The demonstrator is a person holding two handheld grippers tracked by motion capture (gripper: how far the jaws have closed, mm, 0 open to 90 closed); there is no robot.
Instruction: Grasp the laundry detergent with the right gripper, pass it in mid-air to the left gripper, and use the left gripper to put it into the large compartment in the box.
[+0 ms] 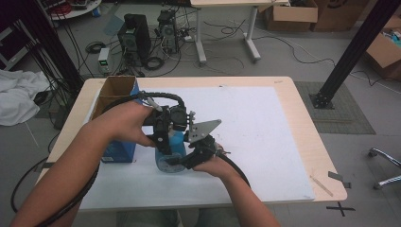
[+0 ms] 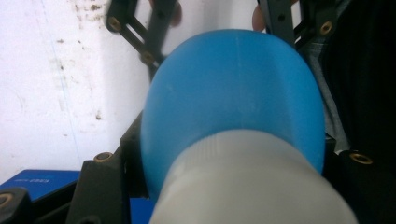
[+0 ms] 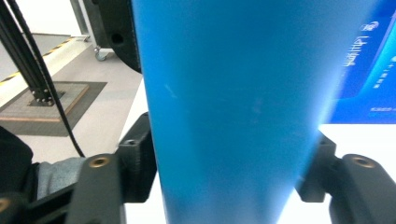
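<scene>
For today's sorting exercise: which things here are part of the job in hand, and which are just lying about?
In the job:
blue bottle, white cap
left tongs at the cap end
right tongs clamped on the body

Lying about:
blue box
cardboard box
white sheet

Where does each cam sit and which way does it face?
High view: above the person's side, looking forward and down at the table; both forearms, left gripper and right gripper show.
Left gripper view: looks along its jaws at the blue bottle with white cap.
Right gripper view: looks along its jaws at the bottle's side.
All share the bottle.
</scene>
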